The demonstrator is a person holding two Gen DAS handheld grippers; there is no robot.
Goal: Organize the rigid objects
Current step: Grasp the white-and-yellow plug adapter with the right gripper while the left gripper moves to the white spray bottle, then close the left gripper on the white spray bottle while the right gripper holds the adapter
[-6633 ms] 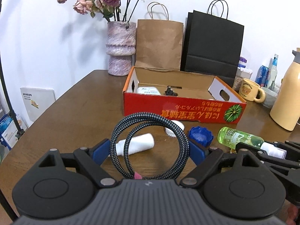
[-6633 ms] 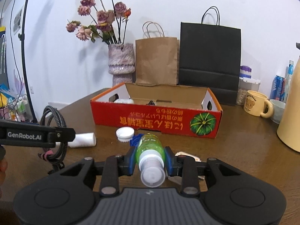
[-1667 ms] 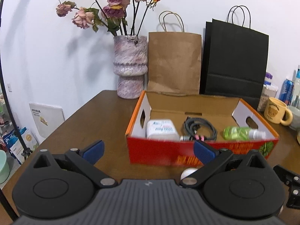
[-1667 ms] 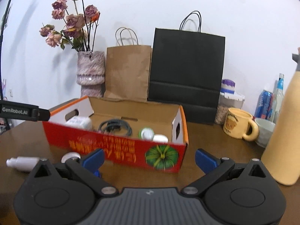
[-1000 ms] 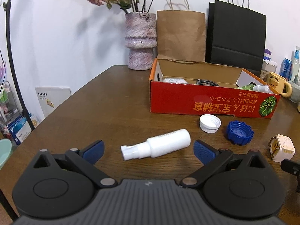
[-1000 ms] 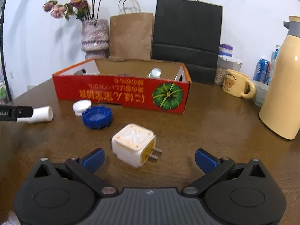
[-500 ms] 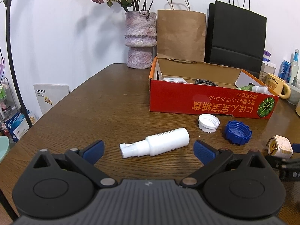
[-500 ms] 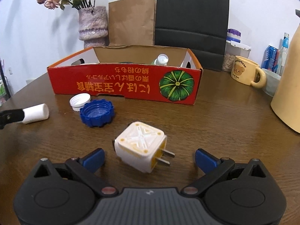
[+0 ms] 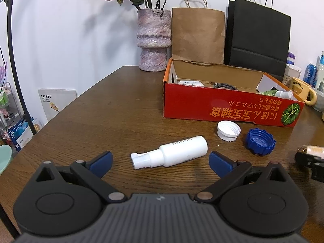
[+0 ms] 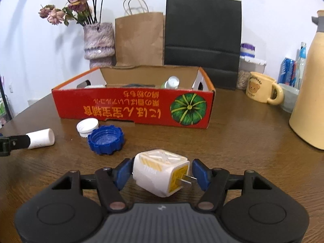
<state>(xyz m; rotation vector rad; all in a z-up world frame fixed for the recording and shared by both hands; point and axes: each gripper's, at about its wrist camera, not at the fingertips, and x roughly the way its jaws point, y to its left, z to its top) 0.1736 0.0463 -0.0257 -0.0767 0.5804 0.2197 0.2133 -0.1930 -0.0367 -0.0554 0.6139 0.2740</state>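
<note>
Right gripper (image 10: 162, 174) pinching white cube-shaped wall charger (image 10: 161, 172); left gripper (image 9: 160, 161) spread wide around white plastic spray bottle (image 9: 172, 155).

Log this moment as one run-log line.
left claw: open, over white spray bottle | right claw: closing around plug adapter, contact unclear | red box: cable, green bottle inside | caps on table

On the red box (image 10: 133, 106) I read yellow Japanese print running upside down along its front wall, beside a green pumpkin picture; the characters are too distorted for me to spell out. The white charger plug (image 10: 162, 174) carries grey embossed letters, upside down, not clear enough to read. The yellow mug (image 10: 261, 90) has small illegible lettering above a bear face.
</note>
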